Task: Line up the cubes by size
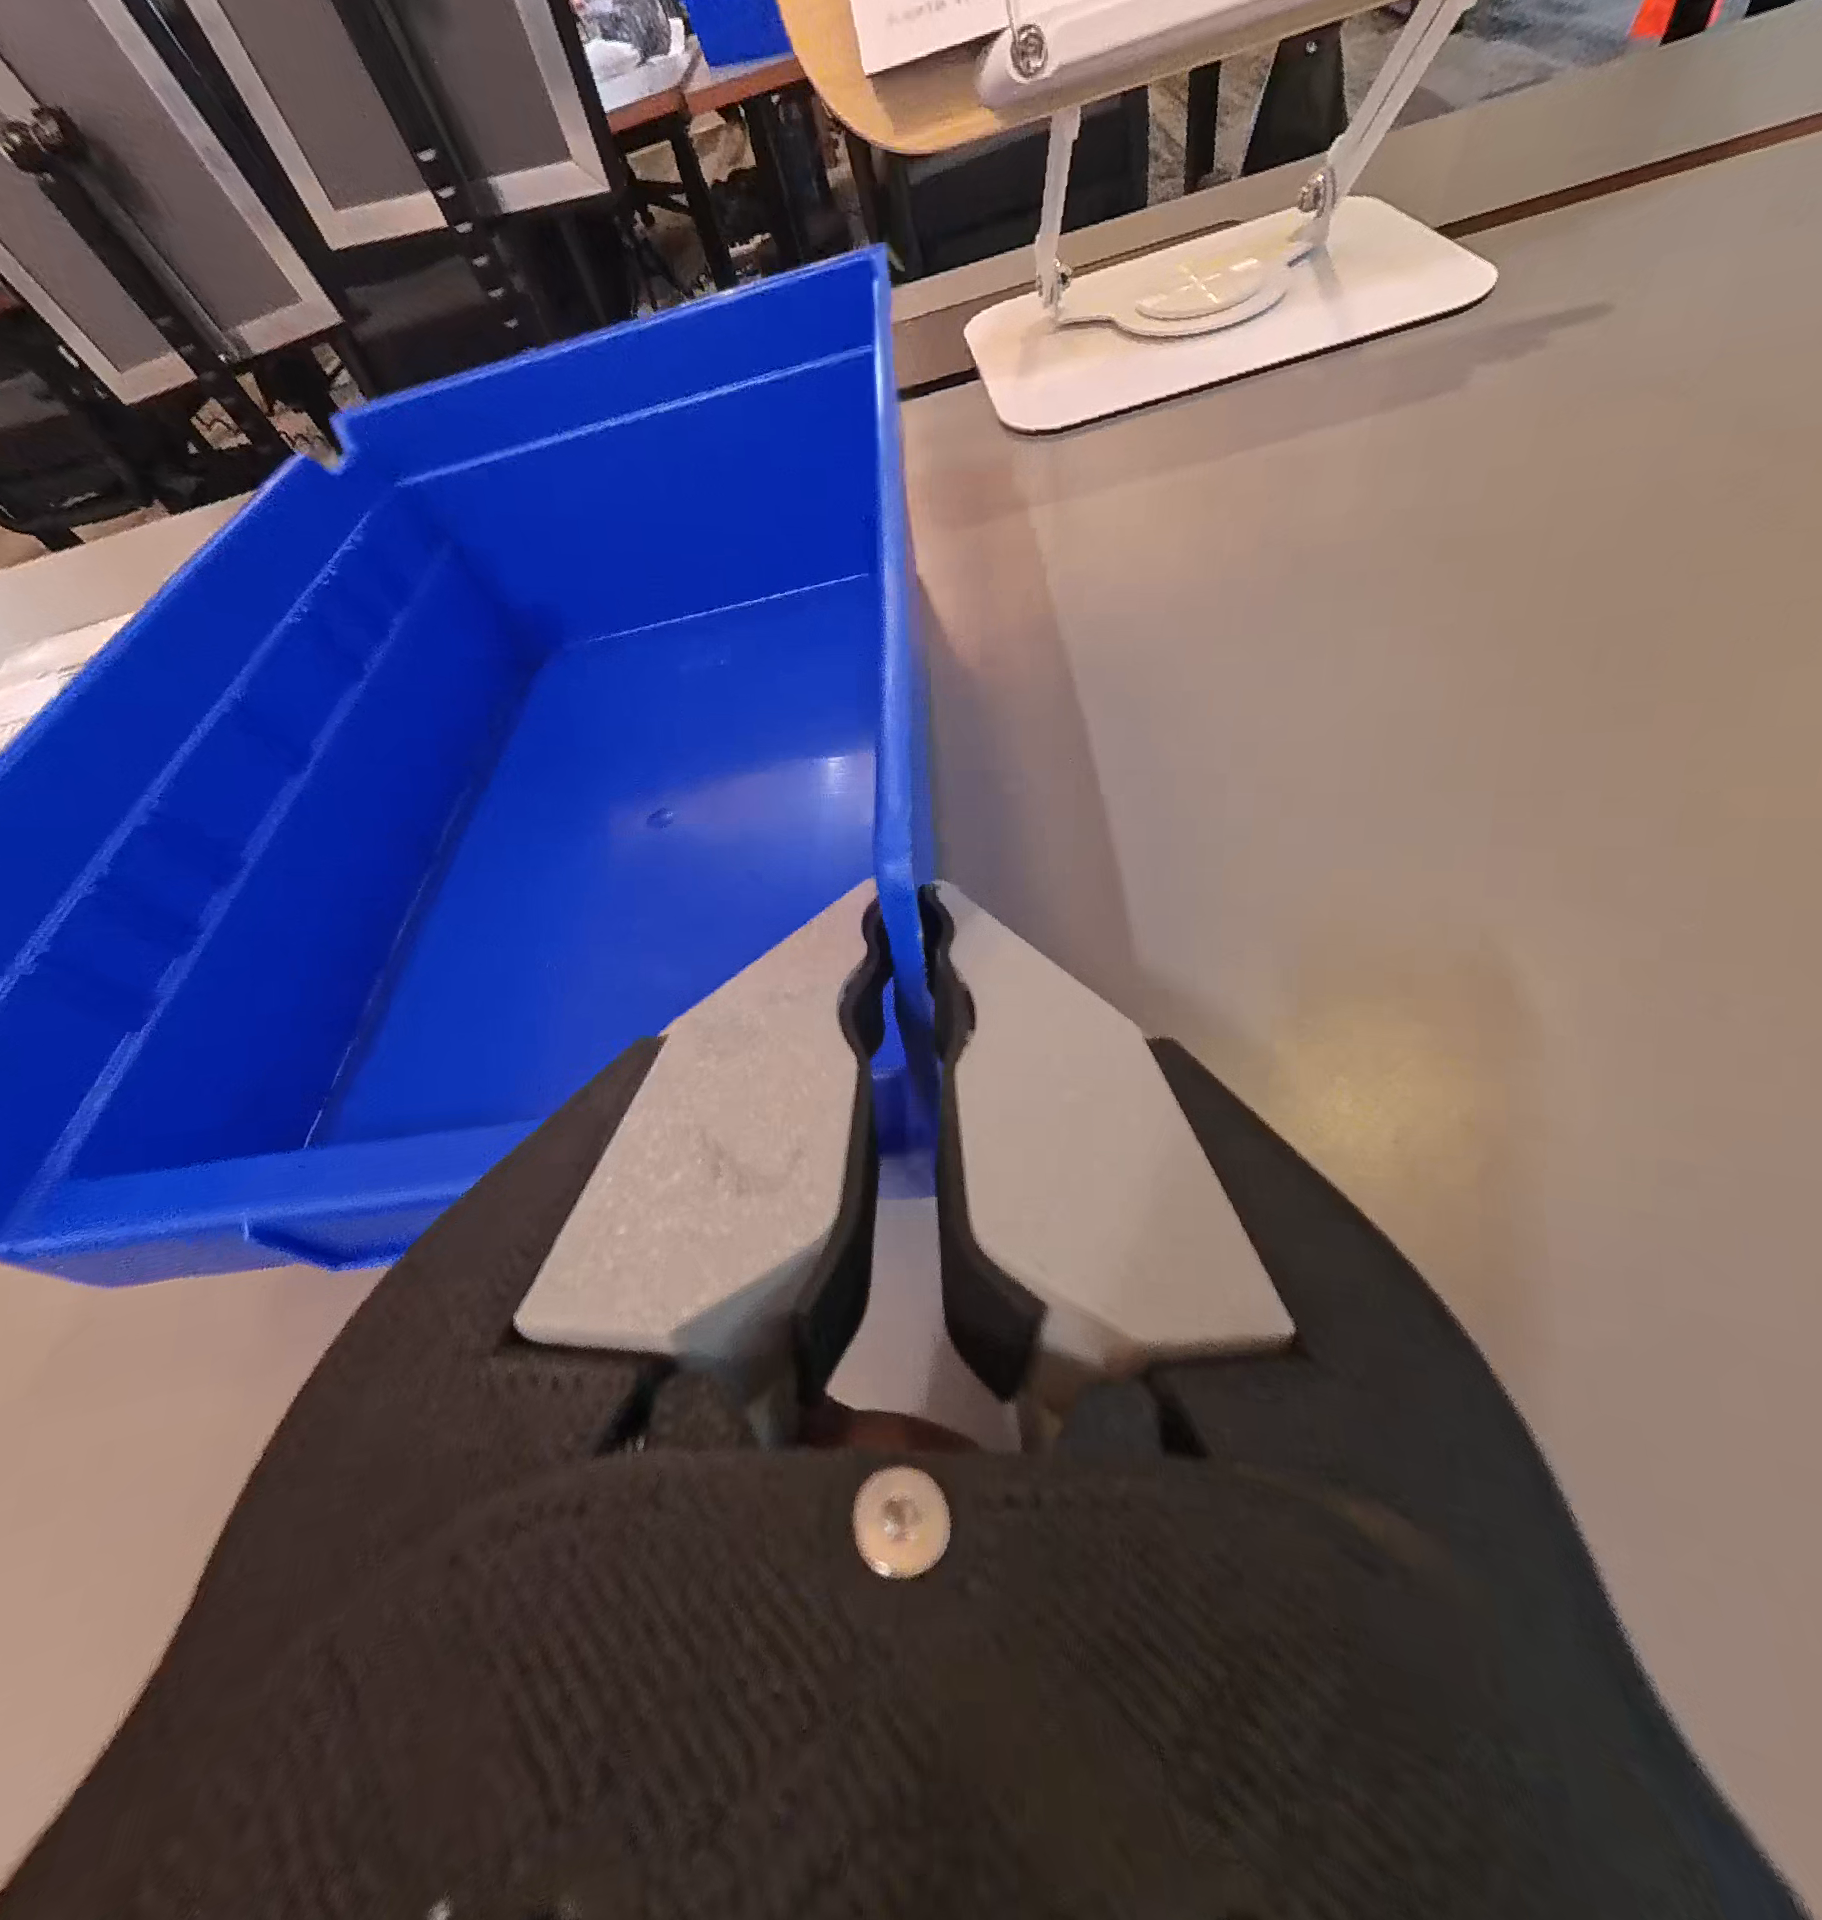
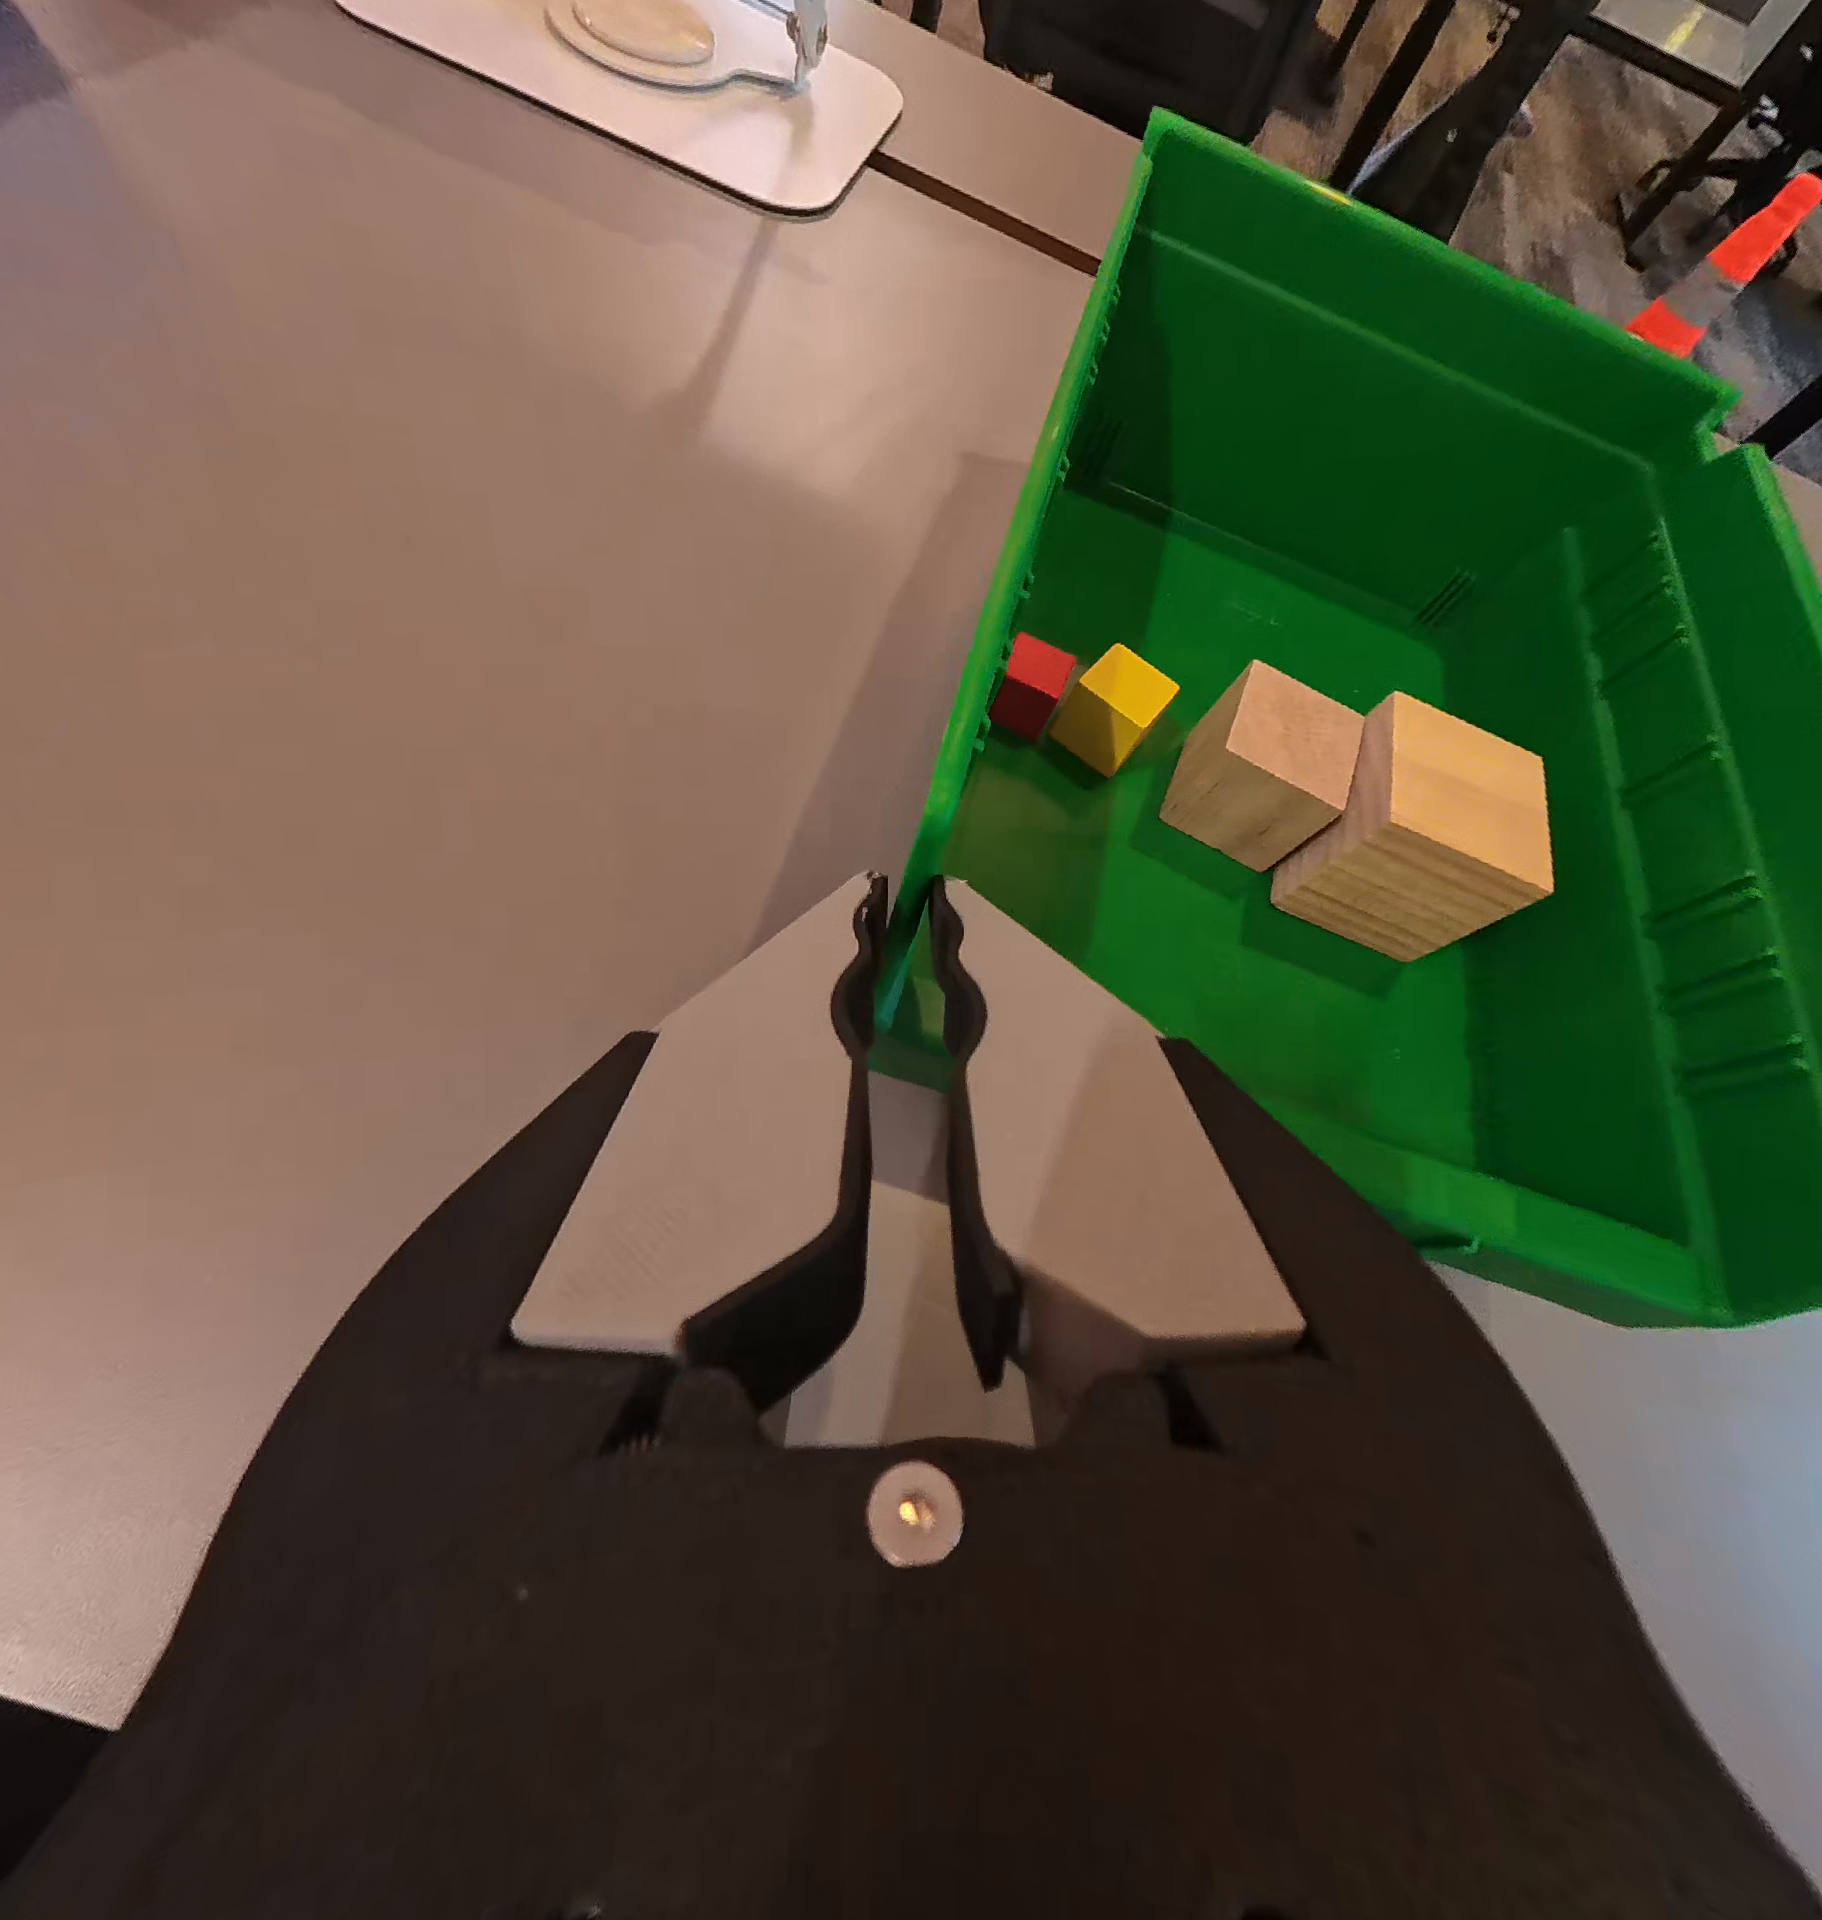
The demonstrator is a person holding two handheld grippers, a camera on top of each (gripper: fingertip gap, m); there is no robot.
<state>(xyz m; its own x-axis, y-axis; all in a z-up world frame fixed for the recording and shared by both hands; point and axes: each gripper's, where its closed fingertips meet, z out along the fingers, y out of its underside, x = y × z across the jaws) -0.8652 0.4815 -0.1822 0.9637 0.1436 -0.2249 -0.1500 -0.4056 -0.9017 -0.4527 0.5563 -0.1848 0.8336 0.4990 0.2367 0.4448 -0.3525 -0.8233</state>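
Observation:
In the left wrist view my left gripper [image 1: 905, 935] is shut on the right side wall of an empty blue bin [image 1: 891, 644]. In the right wrist view my right gripper [image 2: 907, 925] is shut on the left side wall of a green bin [image 2: 1011, 582]. Inside the green bin stand a small red cube [image 2: 1034, 686], a yellow cube [image 2: 1115, 707], a pale wooden cube [image 2: 1262, 764] and a larger layered wooden cube [image 2: 1426, 826], roughly in a row from left to right. The two wooden cubes touch.
A grey table [image 1: 1406, 779] lies under both bins. A white lamp base [image 1: 1229, 312] stands at the back of the table and shows in the right wrist view [image 2: 658, 83] too. Dark racks and furniture stand beyond the far edge.

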